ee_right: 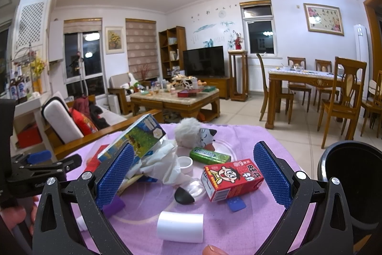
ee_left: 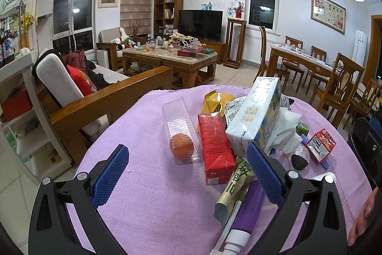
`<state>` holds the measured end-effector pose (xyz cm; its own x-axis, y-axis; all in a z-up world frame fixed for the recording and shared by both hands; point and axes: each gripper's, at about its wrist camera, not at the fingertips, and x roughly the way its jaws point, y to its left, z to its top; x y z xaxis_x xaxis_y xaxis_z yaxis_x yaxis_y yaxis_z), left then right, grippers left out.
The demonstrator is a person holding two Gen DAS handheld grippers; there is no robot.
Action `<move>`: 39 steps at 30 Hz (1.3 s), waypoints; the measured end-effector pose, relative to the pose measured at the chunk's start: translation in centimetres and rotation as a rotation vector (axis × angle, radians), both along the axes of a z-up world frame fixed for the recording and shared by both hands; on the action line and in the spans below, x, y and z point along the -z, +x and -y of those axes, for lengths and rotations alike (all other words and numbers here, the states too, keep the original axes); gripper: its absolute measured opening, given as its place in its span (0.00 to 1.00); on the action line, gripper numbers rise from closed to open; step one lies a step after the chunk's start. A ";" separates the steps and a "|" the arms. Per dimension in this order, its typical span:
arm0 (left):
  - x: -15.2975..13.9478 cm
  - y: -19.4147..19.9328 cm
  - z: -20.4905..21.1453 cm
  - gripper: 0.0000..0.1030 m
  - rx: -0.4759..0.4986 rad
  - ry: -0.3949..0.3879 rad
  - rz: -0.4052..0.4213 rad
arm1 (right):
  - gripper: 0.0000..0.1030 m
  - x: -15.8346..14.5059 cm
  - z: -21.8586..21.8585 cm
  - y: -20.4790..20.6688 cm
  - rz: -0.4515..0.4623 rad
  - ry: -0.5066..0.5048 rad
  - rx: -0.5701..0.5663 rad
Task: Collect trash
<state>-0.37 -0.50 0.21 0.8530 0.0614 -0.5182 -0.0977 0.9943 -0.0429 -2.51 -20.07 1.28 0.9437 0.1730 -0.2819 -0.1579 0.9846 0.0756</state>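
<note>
The left tool point(ee_left: 188, 179) hung released over the purple-clothed tabletop point(ee_left: 143, 207), its blue pads wide apart and touching nothing. Between and beyond them lay the trash heap: a red carton point(ee_left: 214, 147), a clear plastic tray point(ee_left: 180, 128) with an orange round thing inside, and a tilted blue-and-white box point(ee_left: 256, 116) leaning on crumpled tissue point(ee_left: 285, 128). A purple tube point(ee_left: 248, 209) ran out of frame at the bottom edge, its end cut off.

The right tool point(ee_right: 193, 176) was likewise released, framing a small red drink carton point(ee_right: 231, 179) that lay on its side. Near it were a green gum pack point(ee_right: 210, 155), a white roll point(ee_right: 180, 226) and a dark round piece point(ee_right: 183, 195) too unclear to identify. A black bin point(ee_right: 353, 173) stood at the right, only partly visible.
</note>
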 end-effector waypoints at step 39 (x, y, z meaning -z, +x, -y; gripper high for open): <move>0.0 -0.1 0.1 0.95 0.002 0.011 0.001 | 0.96 0.0 0.0 0.0 0.001 0.002 0.000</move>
